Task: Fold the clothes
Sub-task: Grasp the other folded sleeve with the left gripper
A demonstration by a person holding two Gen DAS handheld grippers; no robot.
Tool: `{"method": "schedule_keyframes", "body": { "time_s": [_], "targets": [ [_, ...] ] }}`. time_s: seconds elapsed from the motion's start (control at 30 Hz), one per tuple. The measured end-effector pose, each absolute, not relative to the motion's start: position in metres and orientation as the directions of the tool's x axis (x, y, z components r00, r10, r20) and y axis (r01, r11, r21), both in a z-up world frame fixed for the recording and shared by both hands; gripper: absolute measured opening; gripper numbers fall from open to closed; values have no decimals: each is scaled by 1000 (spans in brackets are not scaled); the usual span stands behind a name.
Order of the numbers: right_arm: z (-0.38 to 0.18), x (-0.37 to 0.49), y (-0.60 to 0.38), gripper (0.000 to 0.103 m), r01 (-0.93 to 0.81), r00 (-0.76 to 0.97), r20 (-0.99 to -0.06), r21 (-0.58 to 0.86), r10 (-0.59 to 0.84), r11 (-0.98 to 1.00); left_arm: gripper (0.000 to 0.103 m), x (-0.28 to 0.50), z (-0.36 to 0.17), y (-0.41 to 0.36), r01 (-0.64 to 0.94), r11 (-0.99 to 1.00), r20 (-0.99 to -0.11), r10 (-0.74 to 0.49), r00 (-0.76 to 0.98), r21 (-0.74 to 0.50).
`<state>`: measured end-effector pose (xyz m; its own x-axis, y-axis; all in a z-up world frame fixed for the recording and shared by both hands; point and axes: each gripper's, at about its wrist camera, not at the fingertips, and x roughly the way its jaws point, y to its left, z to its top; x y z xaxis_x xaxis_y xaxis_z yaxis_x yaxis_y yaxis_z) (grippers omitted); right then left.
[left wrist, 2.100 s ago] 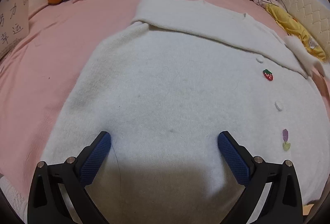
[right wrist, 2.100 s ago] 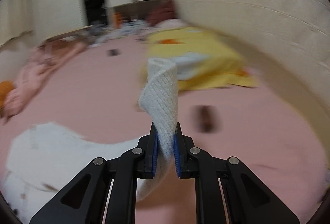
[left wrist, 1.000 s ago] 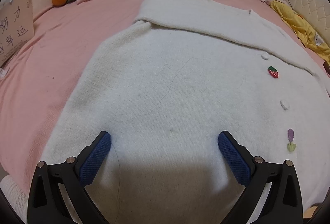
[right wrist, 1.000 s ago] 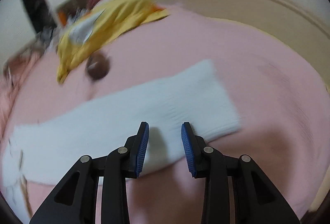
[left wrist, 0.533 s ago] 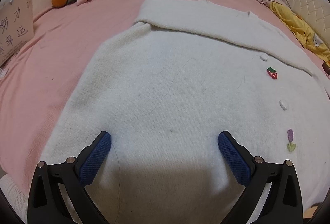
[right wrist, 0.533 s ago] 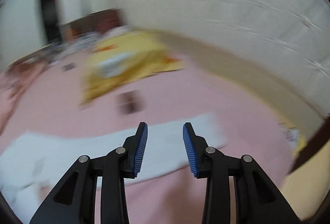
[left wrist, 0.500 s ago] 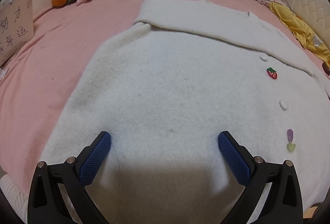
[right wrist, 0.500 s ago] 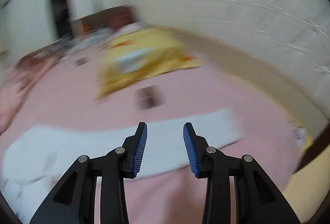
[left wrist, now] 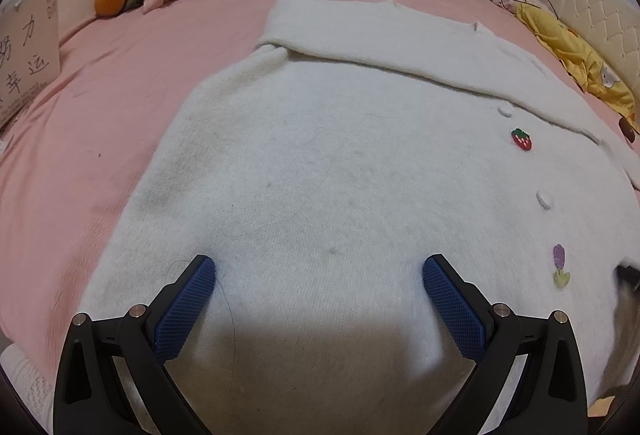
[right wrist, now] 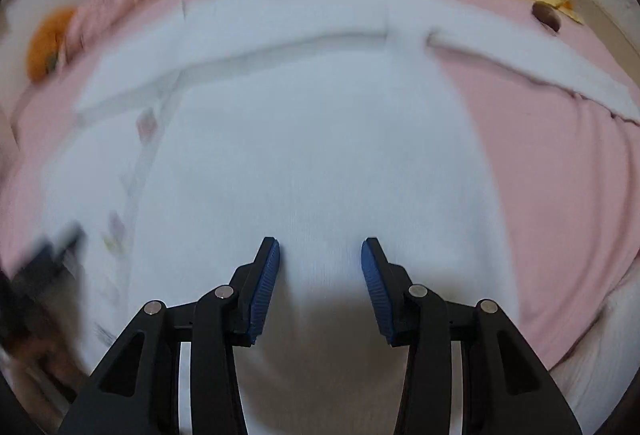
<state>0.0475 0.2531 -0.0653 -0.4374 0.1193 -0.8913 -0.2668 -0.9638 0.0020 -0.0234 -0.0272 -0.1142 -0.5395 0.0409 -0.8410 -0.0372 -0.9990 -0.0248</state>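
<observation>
Cardigan [left wrist: 340,163], white and fluffy, lies spread flat on the pink bed sheet [left wrist: 100,115], buttoned front up, with a strawberry patch [left wrist: 522,139] and a tulip patch [left wrist: 560,265] along the button line. Long axis runs away from both grippers: hem nearest, collar end farthest. One sleeve is laid across the chest near the far end, in the left-wrist view; the other sleeve [right wrist: 540,63] stretches out sideways to the right over bare sheet. Left gripper [left wrist: 320,277] sits low over the hem's left half, fingers wide apart, gripping nothing. Right gripper [right wrist: 320,259] sits over the hem's right half, fingers apart by a narrower gap, also empty; this view is motion-blurred, so contact with the knit cannot be judged. Judgement: the outstretched sleeve lies ahead and to the right of the right gripper, which is clearly the nearer one; the hem lies directly under both. Whether sleeve or hem is meant next, I cannot tell.
</observation>
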Motion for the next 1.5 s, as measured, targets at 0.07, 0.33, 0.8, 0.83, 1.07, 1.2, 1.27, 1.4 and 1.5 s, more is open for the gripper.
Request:
{"method": "schedule_keyframes", "body": {
  "time_s": [0.07,0.33,0.8,0.83,1.07,1.2,1.27,1.4,1.5],
  "targets": [
    [-73,51,242,47,-233,-428,-888,-73,170,-970,103,-23,-114,-27,-37,-999,-841,40,-540,-24],
    [-74,52,240,48,-240,-432,-889,-51,154,-970,103,-22,-114,-28,-43,-999,-838,39,-545,-19],
    [-40,65,254,48,-272,-521,-849,68,88,-960,103,-14,-63,27,-237,-968,-771,86,-631,86],
    [-35,67,259,48,-273,-530,-844,81,79,-959,103,-19,-57,46,-280,-950,-760,80,-645,138],
    [5,97,298,48,-290,-665,-746,211,38,-933,98,-67,-39,181,-540,-760,-720,139,-679,362],
    [5,106,320,48,-305,-694,-719,253,32,-918,93,-99,-59,241,-632,-683,-771,158,-616,366],
    [0,101,331,48,-312,-696,-718,296,5,-903,93,-110,-70,260,-652,-659,-787,144,-600,375],
    [-8,90,341,48,-321,-690,-722,368,-51,-873,87,-129,-87,296,-687,-602,-808,114,-578,406],
    [-13,85,345,48,-328,-683,-726,401,-79,-855,87,-144,-91,315,-709,-583,-823,117,-555,396]
  ]
}}
